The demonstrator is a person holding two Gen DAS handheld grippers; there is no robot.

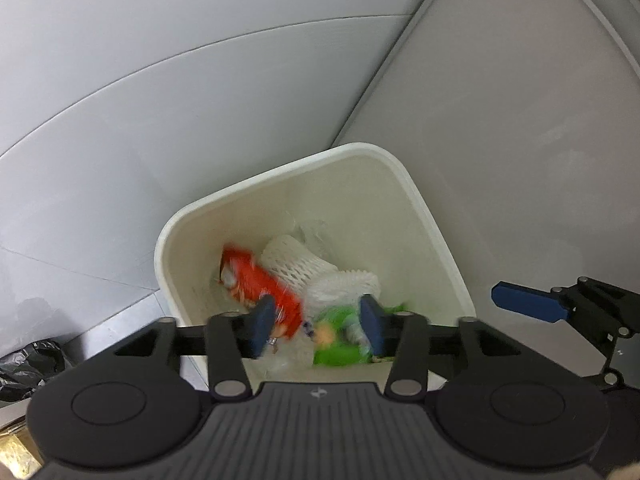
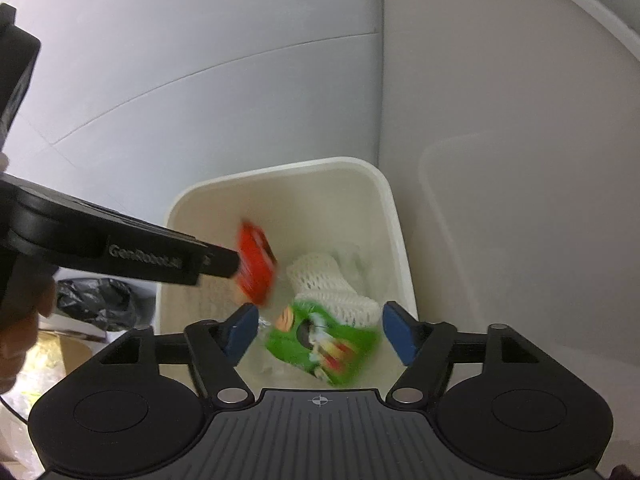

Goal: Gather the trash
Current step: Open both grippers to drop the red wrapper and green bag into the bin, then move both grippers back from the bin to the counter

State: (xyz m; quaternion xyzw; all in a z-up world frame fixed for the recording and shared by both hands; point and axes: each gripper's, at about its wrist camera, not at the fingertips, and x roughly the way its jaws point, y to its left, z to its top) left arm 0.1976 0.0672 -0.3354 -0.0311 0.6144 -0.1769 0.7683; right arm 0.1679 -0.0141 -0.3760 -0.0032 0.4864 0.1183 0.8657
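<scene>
A white trash bin [image 1: 176,280] [image 2: 280,168] stands on the floor below both grippers. Inside lie a red snack wrapper [image 1: 260,280] [image 2: 256,268], white foam fruit nets [image 1: 296,264] [image 2: 320,276] and a green wrapper [image 1: 336,340] [image 2: 324,344]; both wrappers are motion-blurred. My left gripper [image 1: 316,328] is open above the bin, holding nothing. My right gripper [image 2: 320,332] is open above the bin's near side, holding nothing. The left gripper also shows in the right wrist view [image 2: 224,260], its tip beside the red wrapper.
Grey floor tiles [image 1: 160,100] surround the bin. A white panel [image 1: 500,140] stands to its right. A black plastic bag [image 1: 28,364] [image 2: 96,300] lies at the left. The right gripper's blue finger [image 1: 524,300] shows at the right of the left wrist view.
</scene>
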